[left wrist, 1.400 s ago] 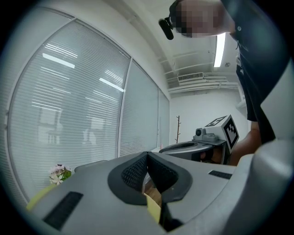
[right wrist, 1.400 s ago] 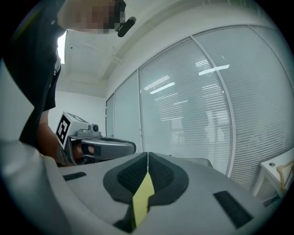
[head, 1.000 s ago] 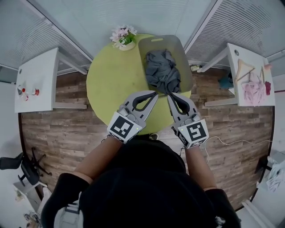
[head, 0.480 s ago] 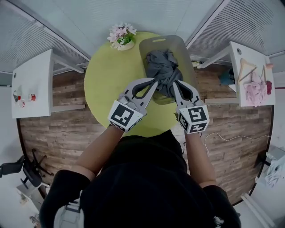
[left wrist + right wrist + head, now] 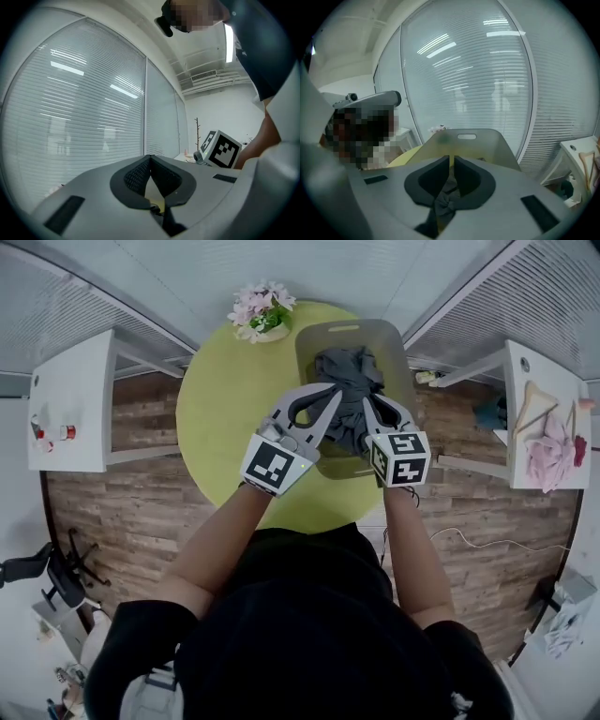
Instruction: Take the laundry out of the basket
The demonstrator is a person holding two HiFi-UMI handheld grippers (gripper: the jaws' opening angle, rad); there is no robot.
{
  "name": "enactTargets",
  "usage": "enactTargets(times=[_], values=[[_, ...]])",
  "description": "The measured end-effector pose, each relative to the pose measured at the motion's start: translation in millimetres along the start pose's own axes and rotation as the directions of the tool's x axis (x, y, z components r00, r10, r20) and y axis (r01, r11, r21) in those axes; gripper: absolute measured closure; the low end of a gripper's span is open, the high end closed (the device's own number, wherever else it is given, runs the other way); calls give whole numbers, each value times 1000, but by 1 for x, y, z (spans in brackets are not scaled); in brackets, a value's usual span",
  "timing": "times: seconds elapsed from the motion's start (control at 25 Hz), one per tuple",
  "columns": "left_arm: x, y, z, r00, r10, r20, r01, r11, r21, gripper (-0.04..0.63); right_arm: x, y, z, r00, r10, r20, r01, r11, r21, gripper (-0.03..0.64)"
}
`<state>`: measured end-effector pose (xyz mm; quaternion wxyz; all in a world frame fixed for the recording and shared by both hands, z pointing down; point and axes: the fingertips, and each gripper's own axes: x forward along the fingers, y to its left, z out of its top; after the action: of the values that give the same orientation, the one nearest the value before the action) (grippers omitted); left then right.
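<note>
Flowers (image 5: 262,309) sit at the far edge of the round green table (image 5: 220,418). The left gripper (image 5: 334,394) has its tongs pressed together on nothing, tips by the left side of the heap. The grey laundry (image 5: 349,373) lies bunched inside the grey basket (image 5: 343,329). The right gripper (image 5: 367,402) is pressed together too, empty, pointing down over the cloth.
</note>
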<state>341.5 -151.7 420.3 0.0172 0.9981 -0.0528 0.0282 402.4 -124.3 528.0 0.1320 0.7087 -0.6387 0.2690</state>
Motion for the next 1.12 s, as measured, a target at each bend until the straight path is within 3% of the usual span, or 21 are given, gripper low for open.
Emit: enactTargets(times=[0.16,0.32,0.56,0.92,1.12], values=[[26,15,-11,1000,24,8,-24,1000,8,592,36,-17,-24,994,27,-107,-22,999,46,509],[43,28,-20,999,42,8,-42,999,13,592,65,-30,-47,981,22,-195,-6,996,83,473],[65,36,-32,999,43,-1,-43,999,3,592,106,-41,-89,932,56,-358,-10,992,128,355],[79,42,-47,997,56,-45,-54,998,27,592,139,-60,-141,864,29,-503,50,988,144,243],[83,48,-50,997,74,-36,-74,997,15,592,157,-65,-160,833,-13,-553,93,989,118,216]])
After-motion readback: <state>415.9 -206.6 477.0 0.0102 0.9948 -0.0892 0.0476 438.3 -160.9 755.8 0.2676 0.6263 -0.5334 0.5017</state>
